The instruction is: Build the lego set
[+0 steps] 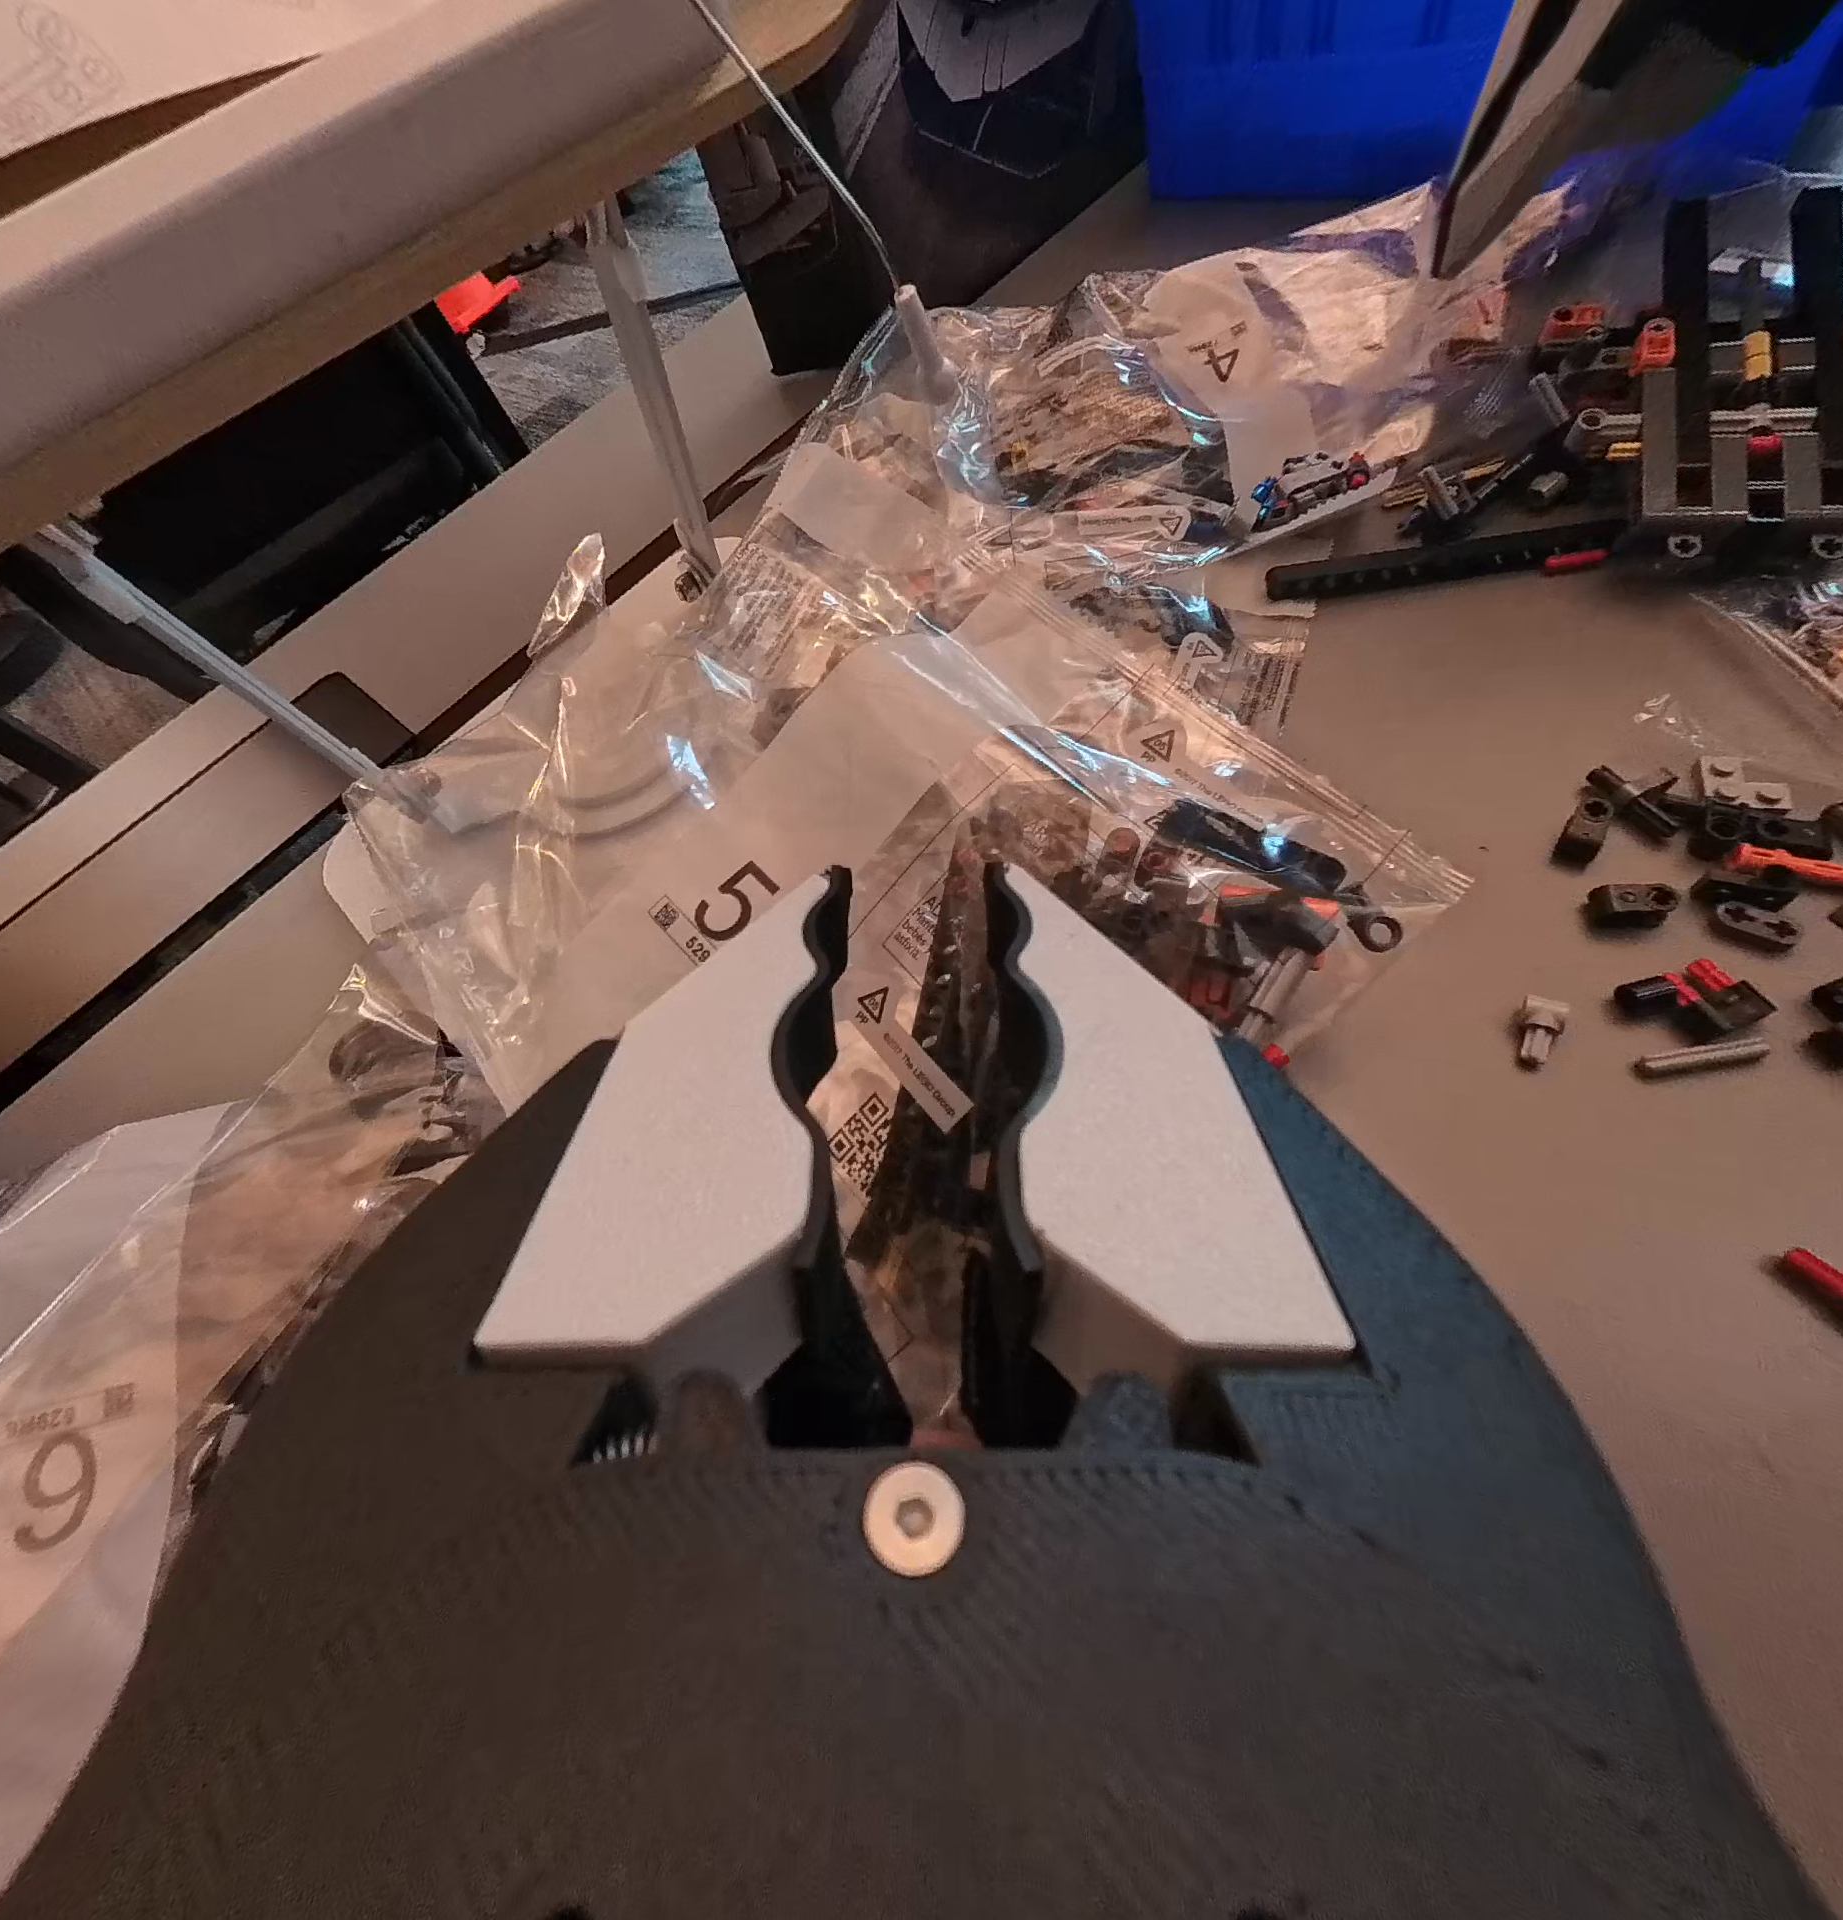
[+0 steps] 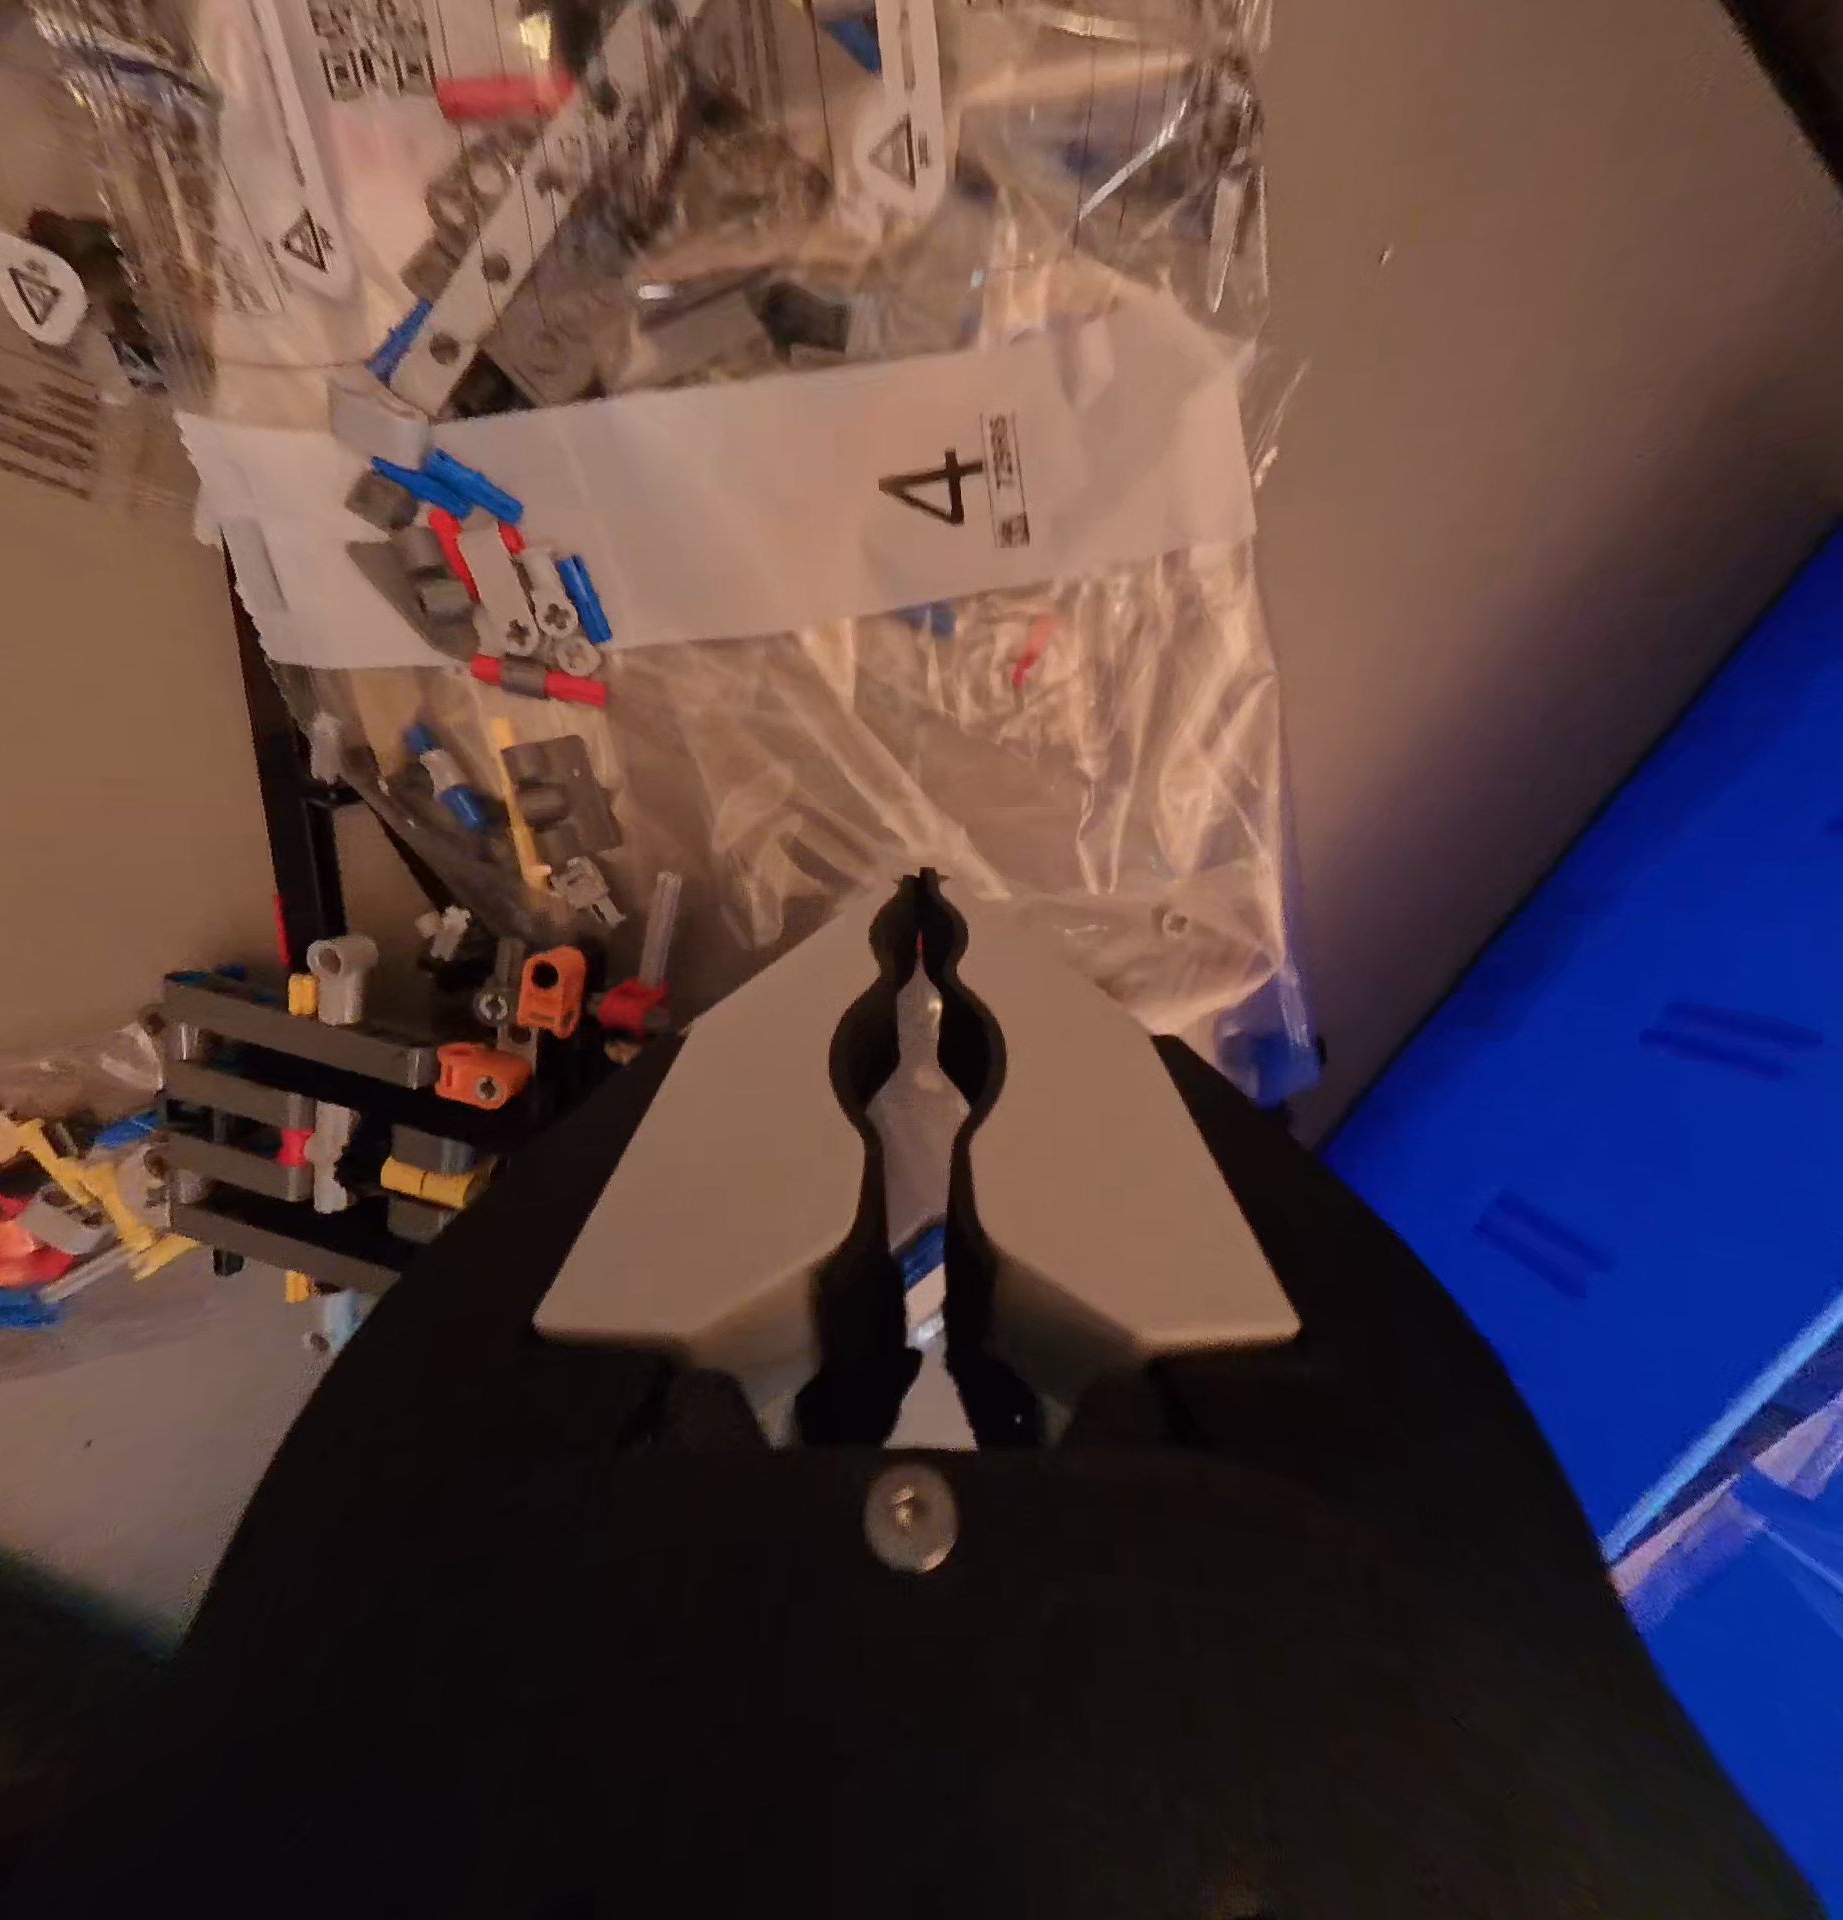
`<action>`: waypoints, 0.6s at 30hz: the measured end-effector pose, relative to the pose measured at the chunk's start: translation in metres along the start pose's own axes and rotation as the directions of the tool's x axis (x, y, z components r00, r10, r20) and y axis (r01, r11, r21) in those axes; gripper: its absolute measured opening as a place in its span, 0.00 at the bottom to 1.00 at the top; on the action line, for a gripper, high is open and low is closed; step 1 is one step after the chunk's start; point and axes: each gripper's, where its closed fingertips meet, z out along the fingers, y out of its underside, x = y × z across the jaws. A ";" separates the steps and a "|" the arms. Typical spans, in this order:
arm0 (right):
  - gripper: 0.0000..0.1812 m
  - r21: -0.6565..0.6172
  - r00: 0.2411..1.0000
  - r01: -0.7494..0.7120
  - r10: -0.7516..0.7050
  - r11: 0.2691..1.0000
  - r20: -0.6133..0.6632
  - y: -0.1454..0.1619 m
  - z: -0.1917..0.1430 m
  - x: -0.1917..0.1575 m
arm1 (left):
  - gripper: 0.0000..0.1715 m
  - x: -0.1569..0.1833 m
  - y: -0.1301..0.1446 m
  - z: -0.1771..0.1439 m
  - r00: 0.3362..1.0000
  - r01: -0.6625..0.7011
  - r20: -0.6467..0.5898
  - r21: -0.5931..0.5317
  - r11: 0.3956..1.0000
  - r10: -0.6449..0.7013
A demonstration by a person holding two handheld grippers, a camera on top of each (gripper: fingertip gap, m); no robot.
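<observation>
Nearest in the right wrist view, the right gripper [image 2: 925, 894] has its fingers drawn almost together, the tips meeting at the front; a sliver of red shows in the slot just behind them, perhaps a small pin, though I cannot tell for sure that anything is pinched. If it is a pin, so shallow a hold at the very tips could let it twist out and drop among the bags. Just left of the gripper sits the partly built grey frame [image 2: 304, 1122] with orange connectors, and beyond the tips lies a clear parts bag with a white strip [image 2: 709, 520], crumpled and glossy. The plastic could catch on the tips or slide and nudge the frame.

In the left wrist view, the left gripper [image 1: 917, 883] hovers with its fingers a narrow gap apart and nothing between them, over another clear bag of dark parts [image 1: 1156, 862]. Closing here would likely pinch film instead of a piece. To its right, loose black and red pieces [image 1: 1727, 914] lie scattered on the surface [image 1: 1468, 1195]; a sweep of either gripper could knock them away. Farther off stands the frame [image 1: 1748, 447], with a blue bin [image 1: 1291, 94] behind
</observation>
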 end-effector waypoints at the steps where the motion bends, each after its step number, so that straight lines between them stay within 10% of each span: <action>1: 0.00 -0.027 1.000 -0.012 0.013 1.000 0.013 0.006 0.001 -0.001 | 0.14 0.000 0.000 0.000 1.000 -0.001 0.000 0.000 1.000 0.001; 5: 0.22 -0.114 0.993 -0.094 0.101 0.989 0.065 0.023 0.007 -0.005 | 0.14 0.001 0.000 0.001 1.000 -0.003 -0.003 -0.001 1.000 0.003; 18: 0.00 -0.047 0.992 -0.030 0.036 0.998 0.120 0.007 0.009 -0.017 | 0.14 0.002 0.000 0.001 1.000 -0.005 -0.006 0.000 1.000 0.005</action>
